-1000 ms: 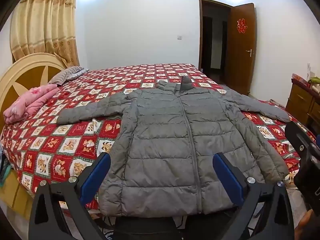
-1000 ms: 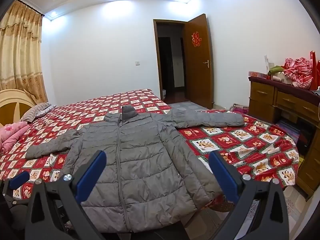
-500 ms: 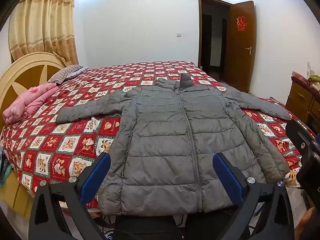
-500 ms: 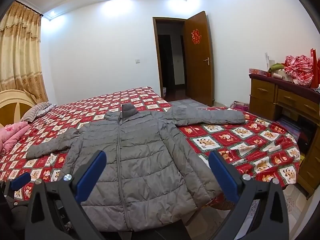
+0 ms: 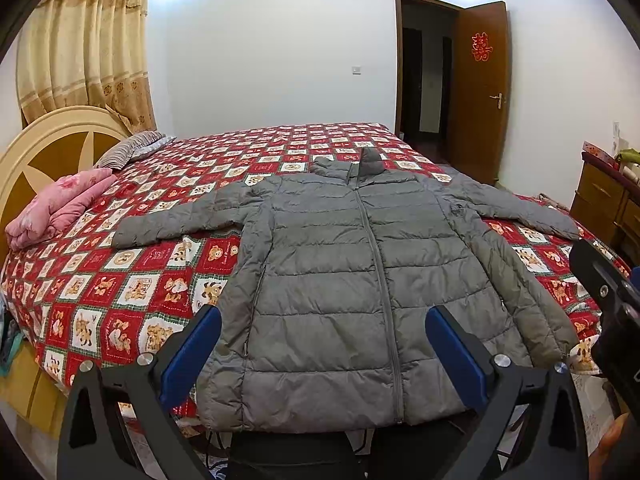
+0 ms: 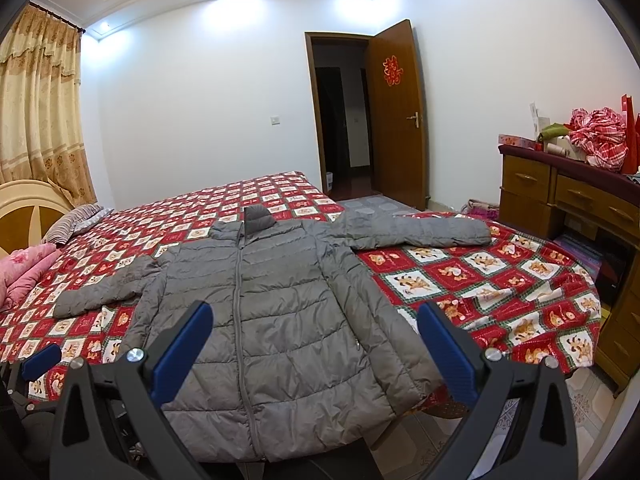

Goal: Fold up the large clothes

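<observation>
On the bed: a grey quilted puffer jacket [image 5: 360, 280] lies flat, front up, zip closed, both sleeves stretched out sideways, hem at the near edge.
Bed [image 5: 132, 280]: wide, covered by a red and white checked bedspread with cartoon animal squares; rounded cream and brown headboard [image 5: 44, 152] at the left.
Bedding: a folded pink quilt [image 5: 60, 208] and a striped pillow [image 5: 128, 148] beside the headboard.
Room: white walls, beige patterned curtain [image 5: 84, 48], open brown wooden door [image 6: 396, 116] with a red paper emblem, wooden dresser [image 6: 568, 200] at the right.
Left claw [image 5: 322, 350]: blue pads spread wide, holding nothing, above the jacket's hem.
Right claw [image 6: 314, 348]: likewise spread wide and empty, over the hem.
</observation>
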Demonstrator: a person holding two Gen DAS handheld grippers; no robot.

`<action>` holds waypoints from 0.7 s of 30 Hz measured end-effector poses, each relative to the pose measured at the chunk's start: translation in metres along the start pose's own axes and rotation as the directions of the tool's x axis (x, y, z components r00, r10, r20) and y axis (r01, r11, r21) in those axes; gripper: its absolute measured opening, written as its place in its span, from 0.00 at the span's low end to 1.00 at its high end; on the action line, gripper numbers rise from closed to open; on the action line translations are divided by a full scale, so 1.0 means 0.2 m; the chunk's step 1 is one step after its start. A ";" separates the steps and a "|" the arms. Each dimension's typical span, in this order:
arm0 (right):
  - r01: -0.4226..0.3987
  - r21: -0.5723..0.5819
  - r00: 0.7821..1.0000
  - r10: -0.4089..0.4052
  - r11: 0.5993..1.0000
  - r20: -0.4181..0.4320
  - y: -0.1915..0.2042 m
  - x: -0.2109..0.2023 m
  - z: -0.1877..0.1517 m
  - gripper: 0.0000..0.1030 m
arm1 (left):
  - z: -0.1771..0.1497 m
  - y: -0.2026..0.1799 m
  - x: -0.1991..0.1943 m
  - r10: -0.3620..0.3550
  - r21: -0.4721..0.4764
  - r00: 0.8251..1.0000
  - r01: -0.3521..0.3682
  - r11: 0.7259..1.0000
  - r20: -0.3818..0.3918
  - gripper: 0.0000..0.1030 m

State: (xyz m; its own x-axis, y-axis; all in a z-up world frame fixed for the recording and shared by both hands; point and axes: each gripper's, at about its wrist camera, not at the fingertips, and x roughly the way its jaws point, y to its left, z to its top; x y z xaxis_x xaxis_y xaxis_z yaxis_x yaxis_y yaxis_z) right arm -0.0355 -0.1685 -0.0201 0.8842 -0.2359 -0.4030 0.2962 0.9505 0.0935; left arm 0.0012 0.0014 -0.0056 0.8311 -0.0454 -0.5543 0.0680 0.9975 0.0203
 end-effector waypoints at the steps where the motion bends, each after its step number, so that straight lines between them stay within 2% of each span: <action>1: 0.000 0.000 1.000 0.000 1.000 0.000 0.00 0.00 0.00 1.00 | 0.00 0.00 0.00 0.000 0.000 1.000 0.000 1.000 0.000 0.99; 21: -0.003 -0.002 1.000 0.003 1.000 -0.004 0.01 0.00 -0.02 1.00 | 0.01 0.00 0.00 0.001 -0.004 1.000 -0.001 1.000 -0.001 0.99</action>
State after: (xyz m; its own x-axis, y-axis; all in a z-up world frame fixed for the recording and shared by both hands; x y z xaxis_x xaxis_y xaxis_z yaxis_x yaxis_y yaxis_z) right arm -0.0360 -0.1659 -0.0230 0.8835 -0.2326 -0.4067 0.2931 0.9516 0.0926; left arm 0.0025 0.0015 -0.0046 0.8307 -0.0447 -0.5549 0.0651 0.9977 0.0172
